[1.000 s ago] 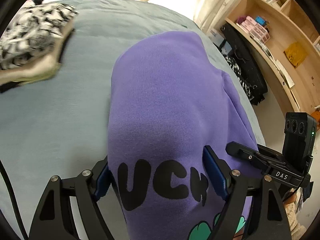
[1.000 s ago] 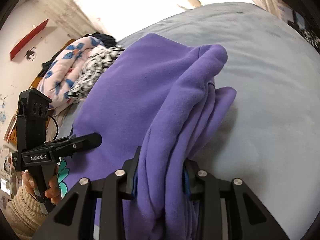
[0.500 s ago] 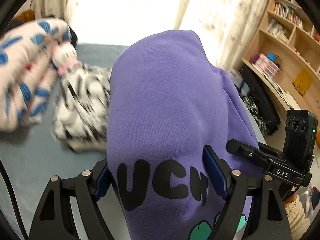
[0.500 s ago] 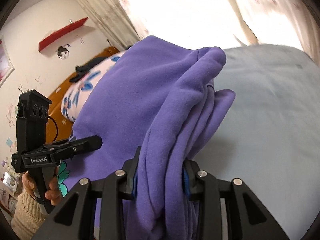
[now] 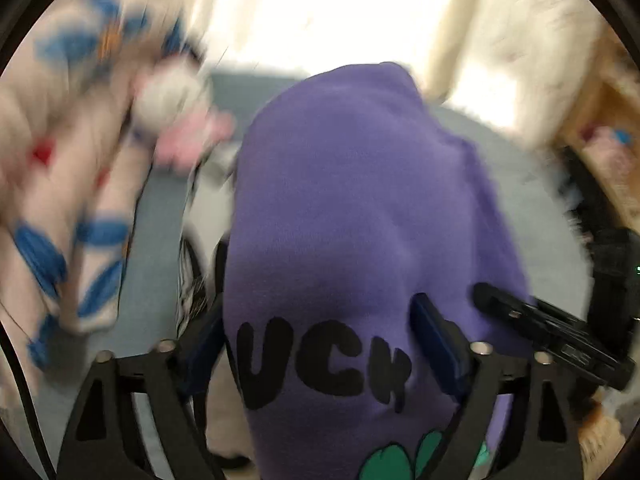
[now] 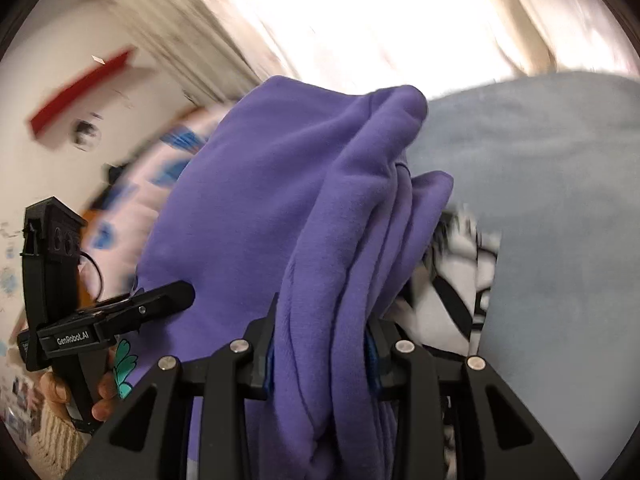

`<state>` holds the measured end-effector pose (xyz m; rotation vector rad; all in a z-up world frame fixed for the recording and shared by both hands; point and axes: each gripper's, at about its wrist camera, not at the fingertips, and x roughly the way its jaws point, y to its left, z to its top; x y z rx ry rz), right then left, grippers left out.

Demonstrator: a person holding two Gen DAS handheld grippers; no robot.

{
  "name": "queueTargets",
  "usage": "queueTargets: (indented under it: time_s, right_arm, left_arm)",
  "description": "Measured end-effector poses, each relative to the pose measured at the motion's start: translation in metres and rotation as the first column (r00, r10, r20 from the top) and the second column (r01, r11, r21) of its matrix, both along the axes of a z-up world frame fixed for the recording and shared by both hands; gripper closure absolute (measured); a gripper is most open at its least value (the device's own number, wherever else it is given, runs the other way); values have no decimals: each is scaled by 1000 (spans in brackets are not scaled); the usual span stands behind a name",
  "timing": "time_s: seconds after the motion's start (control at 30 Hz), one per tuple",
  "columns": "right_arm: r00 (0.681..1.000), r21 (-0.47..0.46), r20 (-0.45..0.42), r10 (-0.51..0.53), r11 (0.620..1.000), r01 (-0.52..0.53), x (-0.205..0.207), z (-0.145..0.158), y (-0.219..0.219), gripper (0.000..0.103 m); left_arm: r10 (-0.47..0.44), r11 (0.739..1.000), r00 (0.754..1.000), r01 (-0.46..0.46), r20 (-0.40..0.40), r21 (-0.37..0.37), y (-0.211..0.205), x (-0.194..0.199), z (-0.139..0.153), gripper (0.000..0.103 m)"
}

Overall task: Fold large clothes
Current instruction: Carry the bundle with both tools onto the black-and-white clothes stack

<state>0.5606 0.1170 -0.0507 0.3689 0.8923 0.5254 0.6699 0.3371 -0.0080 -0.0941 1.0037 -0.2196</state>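
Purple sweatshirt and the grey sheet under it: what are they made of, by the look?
The purple sweatshirt looks like thick cotton-type fleece knit: matte, soft rounded folds, fine ribbed texture, with a flat black print on it. The grey sheet looks like smooth matte woven fabric, but blur leaves its weave open.

The left gripper [image 5: 320,344] has its jaws opening, the folded purple fleece sweatshirt [image 5: 352,240] between them, where before they sat closer on it. Both views have swung from bare grey-blue bed sheet [image 6: 560,240] toward the pink blue-flowered quilt [image 5: 60,200] (now blurred), with the black-and-white patterned garment [image 6: 460,280] just under the right gripper [image 6: 320,356].
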Motion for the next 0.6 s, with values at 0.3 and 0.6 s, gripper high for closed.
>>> queueTargets:
  time_s: [0.3,0.6]
  right_arm:
    - [999,-90,37,9,996,-5,-7,4,-1,46]
    - [999,-158,0,-34,987,34,-71,46,-34,46]
  left_arm:
    - [11,997,998,-7,63,-70,8,-11,-5,1]
    - [47,999,996,-47,80,0,-9,-86,44,1]
